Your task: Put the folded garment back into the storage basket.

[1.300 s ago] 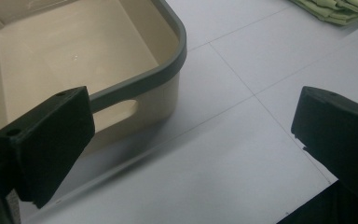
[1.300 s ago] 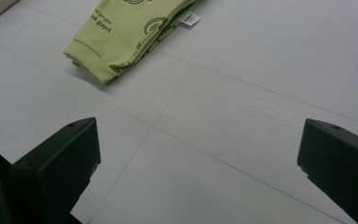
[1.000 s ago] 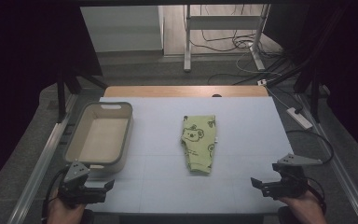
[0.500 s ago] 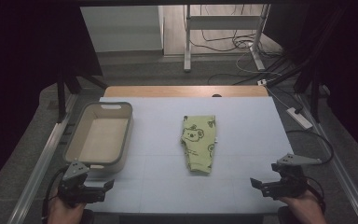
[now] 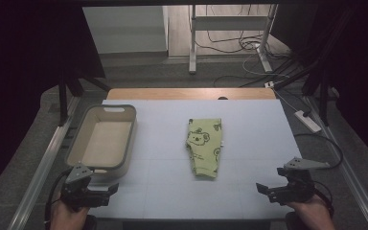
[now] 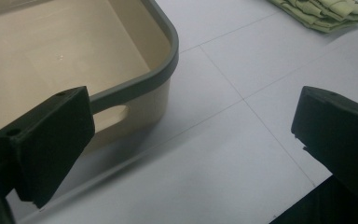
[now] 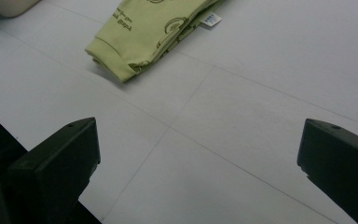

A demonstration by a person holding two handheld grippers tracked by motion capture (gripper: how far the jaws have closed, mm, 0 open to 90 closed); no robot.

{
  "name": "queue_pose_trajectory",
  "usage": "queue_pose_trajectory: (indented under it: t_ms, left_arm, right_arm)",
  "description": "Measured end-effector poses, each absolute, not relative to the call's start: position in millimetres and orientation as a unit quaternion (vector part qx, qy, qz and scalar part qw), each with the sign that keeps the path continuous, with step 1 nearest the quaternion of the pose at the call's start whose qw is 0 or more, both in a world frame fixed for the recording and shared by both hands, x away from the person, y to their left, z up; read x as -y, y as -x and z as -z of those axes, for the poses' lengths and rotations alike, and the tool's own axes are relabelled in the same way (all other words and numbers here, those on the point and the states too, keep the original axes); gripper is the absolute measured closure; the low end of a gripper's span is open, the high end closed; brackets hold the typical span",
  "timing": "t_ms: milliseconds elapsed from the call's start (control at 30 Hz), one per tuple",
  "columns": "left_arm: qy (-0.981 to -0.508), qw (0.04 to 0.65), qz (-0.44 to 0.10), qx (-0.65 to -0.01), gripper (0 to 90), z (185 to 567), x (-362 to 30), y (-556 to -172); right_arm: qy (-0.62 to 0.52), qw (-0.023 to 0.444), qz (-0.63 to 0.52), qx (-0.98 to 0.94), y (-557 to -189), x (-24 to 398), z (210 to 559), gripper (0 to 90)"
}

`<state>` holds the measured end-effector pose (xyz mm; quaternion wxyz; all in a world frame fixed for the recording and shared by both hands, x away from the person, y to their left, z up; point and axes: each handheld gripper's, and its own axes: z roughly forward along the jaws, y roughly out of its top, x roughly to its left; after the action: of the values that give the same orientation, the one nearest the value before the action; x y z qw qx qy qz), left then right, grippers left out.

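Note:
A folded green garment (image 5: 203, 147) with a koala print lies in the middle of the white table (image 5: 249, 124); its folded end shows in the left gripper view (image 6: 321, 11) and the right gripper view (image 7: 147, 32). A beige bin (image 5: 103, 141) with a grey rim stands at the left, and it holds nothing; its near corner (image 6: 135, 88) is just ahead of my left gripper. My left gripper (image 5: 106, 190) rests open at the front left edge. At the front right my right gripper (image 5: 262, 189) is open too, with bare table between its jaws.
The wooden far edge of the table (image 5: 191, 93) lies beyond the white surface. Metal rails (image 5: 38, 177) run along both sides. Cables and a power strip (image 5: 309, 120) lie on the floor to the right, and a stand's legs (image 5: 191, 45) rise behind.

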<state>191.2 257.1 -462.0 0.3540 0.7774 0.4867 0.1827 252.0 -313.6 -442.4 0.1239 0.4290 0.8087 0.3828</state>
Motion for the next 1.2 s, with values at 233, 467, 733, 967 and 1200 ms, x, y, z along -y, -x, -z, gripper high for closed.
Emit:
queue_pose_trajectory:
  t_ms: [233, 467, 733, 967, 1200]
  left_arm:
    - [-0.783, 0.352, -0.179, -0.480, 0.0, 460.8, -254.3, -194.4]
    - [-0.790, 0.349, -0.178, -0.472, 0.0, 458.8, -249.5, -199.1]
    - [-0.793, 0.352, -0.178, -0.464, 0.0, 456.8, -247.5, -204.4]
    - [-0.798, 0.358, -0.171, -0.454, 0.0, 458.0, -245.4, -207.9]
    - [-0.804, 0.354, -0.175, -0.444, 0.0, 456.7, -240.8, -213.6]
  right_arm:
    - [-0.425, 0.122, -0.382, -0.812, -252.0, 312.4, 442.1, 0.0]
    - [-0.418, 0.119, -0.395, -0.809, -253.0, 311.5, 439.1, 0.0]
    - [-0.404, 0.130, -0.397, -0.814, -255.0, 306.8, 438.4, 0.0]
    - [-0.391, 0.127, -0.401, -0.819, -255.8, 304.4, 437.6, 0.0]
    - [-0.378, 0.122, -0.404, -0.824, -258.5, 300.1, 436.4, 0.0]
